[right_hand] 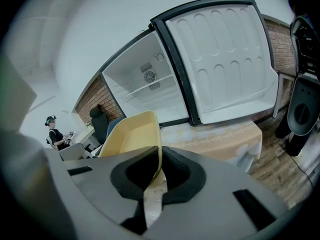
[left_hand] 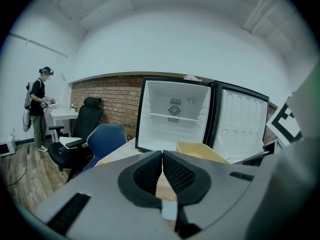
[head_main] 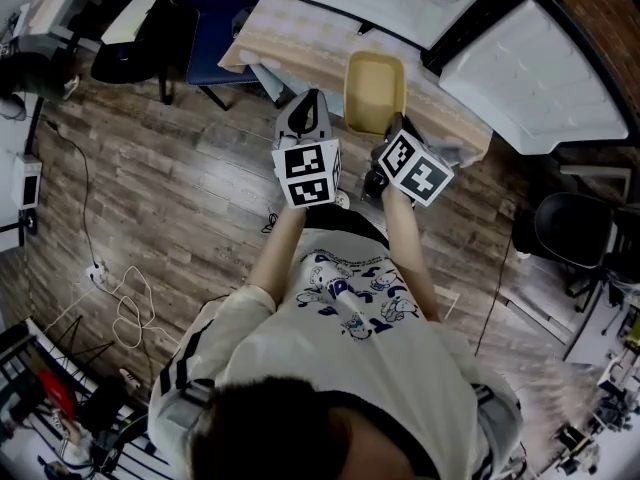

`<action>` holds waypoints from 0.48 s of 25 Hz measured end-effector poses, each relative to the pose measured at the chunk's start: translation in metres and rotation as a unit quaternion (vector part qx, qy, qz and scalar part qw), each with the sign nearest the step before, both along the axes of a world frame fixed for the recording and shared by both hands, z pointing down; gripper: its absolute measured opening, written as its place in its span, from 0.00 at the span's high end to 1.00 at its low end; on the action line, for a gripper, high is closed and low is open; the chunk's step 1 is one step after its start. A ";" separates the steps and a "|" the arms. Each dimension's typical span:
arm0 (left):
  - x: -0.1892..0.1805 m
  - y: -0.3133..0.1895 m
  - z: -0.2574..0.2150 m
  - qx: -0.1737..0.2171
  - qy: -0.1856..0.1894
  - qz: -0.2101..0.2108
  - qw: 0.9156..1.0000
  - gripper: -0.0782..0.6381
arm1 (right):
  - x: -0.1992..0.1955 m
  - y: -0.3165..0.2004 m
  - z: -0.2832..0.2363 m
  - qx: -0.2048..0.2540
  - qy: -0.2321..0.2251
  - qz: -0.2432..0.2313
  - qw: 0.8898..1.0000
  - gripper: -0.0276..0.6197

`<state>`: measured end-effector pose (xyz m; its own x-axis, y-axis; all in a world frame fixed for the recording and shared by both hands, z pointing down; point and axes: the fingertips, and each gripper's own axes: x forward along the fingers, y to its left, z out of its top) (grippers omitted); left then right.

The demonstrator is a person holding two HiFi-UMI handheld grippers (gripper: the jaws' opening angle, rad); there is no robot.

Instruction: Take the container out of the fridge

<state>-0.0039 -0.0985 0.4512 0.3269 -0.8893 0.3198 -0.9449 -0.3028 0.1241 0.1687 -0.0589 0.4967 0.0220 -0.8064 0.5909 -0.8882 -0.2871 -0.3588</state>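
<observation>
The yellow container (head_main: 375, 90) is outside the fridge, over the table (head_main: 300, 38) near its front edge. My right gripper (head_main: 392, 133) is shut on the container's near rim; in the right gripper view the thin yellow wall (right_hand: 130, 136) runs down between the pads of that gripper (right_hand: 160, 170). My left gripper (head_main: 308, 108) is just left of the container, shut and empty. In the left gripper view its pads meet at the gripper's tip (left_hand: 162, 168), with the container (left_hand: 200, 151) beyond to the right. The small fridge (left_hand: 172, 114) stands open and empty behind it.
The fridge door (right_hand: 220, 59) is swung wide to the right. A blue chair (left_hand: 107, 139) and a black chair (left_hand: 80, 131) stand left of the table. Another person (left_hand: 37, 109) stands far left. Cables lie on the wooden floor (head_main: 120, 308).
</observation>
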 end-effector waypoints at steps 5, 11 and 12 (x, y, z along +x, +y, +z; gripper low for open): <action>-0.001 0.009 -0.007 0.007 -0.001 0.001 1.000 0.86 | -0.002 0.013 -0.004 0.001 -0.005 -0.002 1.000 0.89; -0.002 0.007 -0.008 0.009 -0.002 0.002 1.000 0.86 | -0.003 0.011 -0.007 0.005 -0.006 -0.001 1.000 0.89; -0.002 0.007 -0.009 0.009 -0.001 0.002 1.000 0.86 | -0.003 0.011 -0.008 0.006 -0.005 0.000 1.000 0.89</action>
<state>-0.0060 -0.0919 0.4427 0.3300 -0.8933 0.3050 -0.9439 -0.3092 0.1158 0.1660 -0.0483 0.4886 0.0151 -0.8129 0.5822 -0.8844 -0.2825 -0.3715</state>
